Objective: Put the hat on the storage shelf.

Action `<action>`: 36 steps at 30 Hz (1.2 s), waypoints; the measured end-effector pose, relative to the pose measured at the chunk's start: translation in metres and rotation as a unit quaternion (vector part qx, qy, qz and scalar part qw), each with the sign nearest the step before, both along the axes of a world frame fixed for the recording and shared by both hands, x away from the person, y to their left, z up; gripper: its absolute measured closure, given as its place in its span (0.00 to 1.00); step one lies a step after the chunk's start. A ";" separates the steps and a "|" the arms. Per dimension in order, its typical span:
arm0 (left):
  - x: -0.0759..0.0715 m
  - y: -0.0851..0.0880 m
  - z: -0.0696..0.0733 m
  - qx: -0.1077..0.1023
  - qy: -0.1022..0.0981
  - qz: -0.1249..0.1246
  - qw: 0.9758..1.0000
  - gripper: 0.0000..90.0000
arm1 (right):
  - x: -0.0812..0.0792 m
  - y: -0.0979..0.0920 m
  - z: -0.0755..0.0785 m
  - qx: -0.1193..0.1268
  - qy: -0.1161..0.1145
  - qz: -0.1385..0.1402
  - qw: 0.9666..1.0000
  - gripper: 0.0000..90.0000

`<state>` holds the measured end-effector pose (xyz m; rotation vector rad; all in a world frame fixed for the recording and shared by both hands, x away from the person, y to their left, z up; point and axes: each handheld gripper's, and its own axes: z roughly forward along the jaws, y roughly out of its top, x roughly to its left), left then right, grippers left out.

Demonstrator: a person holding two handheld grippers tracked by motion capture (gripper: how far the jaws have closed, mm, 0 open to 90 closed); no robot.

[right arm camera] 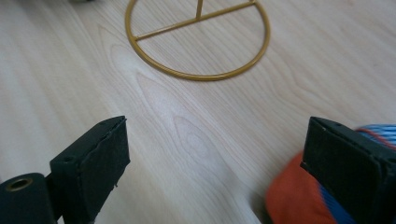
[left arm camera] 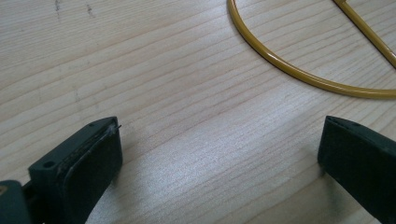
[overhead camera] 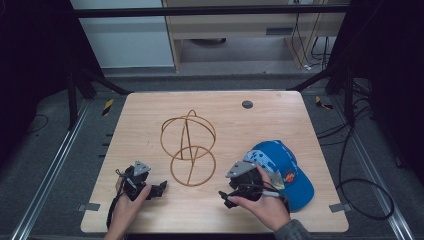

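The gold wire stand [overhead camera: 188,148] sits between your left gripper [overhead camera: 161,189] and right gripper [overhead camera: 224,196], touching neither. Both grippers' jaws are spread wide, empty. The blue cap [overhead camera: 287,175] lies just beside the right one.

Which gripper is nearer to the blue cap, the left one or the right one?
The right. The right gripper sits directly beside the blue cap, its hand against the cap's edge. The left gripper is across the table, beyond the gold wire stand.
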<state>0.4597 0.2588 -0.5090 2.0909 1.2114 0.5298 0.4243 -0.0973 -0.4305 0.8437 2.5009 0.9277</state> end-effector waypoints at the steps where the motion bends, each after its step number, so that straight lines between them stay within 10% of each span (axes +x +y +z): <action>1: 0.000 0.000 0.000 0.000 0.000 0.000 1.000 0.00 | -0.001 -0.005 0.008 0.002 -0.005 0.000 1.000 0.09; 12: -0.002 -0.001 0.000 0.000 0.001 0.005 1.000 0.00 | 0.011 -0.071 0.054 -0.043 -0.006 -0.038 0.998 0.08; 24: -0.002 -0.001 0.000 -0.001 0.001 0.005 1.000 0.00 | 0.032 -0.115 0.064 -0.084 0.045 -0.064 0.993 0.07; 36: -0.003 -0.002 0.000 -0.001 0.000 0.007 1.000 0.00 | 0.050 -0.119 0.052 -0.092 0.083 -0.066 0.990 0.08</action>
